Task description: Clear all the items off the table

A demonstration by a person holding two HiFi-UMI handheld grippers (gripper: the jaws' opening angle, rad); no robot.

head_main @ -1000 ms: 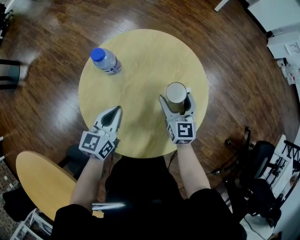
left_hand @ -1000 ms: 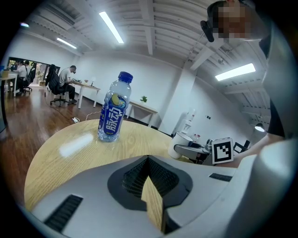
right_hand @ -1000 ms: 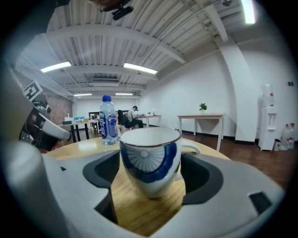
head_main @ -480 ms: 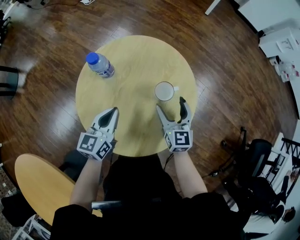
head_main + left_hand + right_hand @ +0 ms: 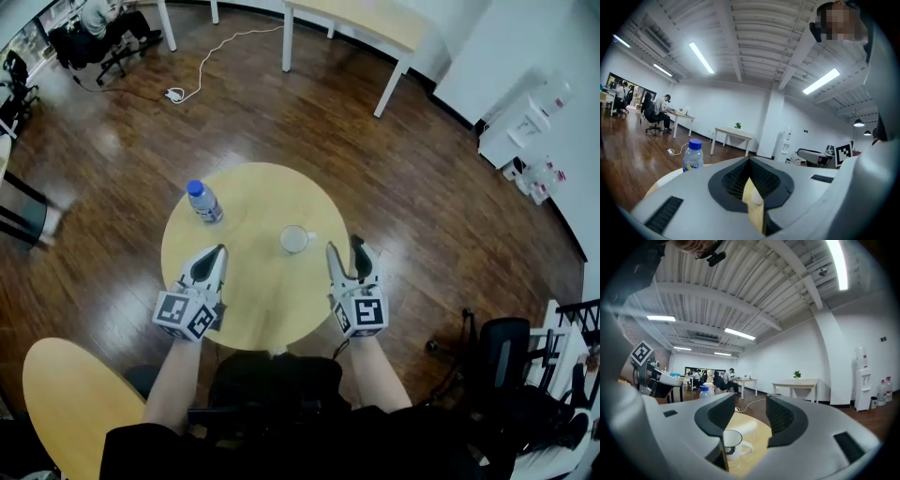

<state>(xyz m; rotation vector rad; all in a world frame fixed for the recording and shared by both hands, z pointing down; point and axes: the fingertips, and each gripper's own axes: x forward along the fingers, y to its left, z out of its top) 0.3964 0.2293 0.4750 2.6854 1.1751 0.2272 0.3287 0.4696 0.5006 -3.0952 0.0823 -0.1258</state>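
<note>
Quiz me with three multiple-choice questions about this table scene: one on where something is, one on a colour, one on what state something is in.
1. Where does the mug stand?
A. on the floor
B. on the round table
C. on a chair

2. What colour is the cap of the bottle?
A. red
B. green
C. blue

3. What state is the right gripper in?
A. jaws apart, gripping nothing
B. shut on the mug
C. shut on the bottle

Answers: 1 B, it sits on the tabletop. 2 C, the cap shows blue. 3 A, its jaws, having just been closing, stand apart and grip nothing.
</note>
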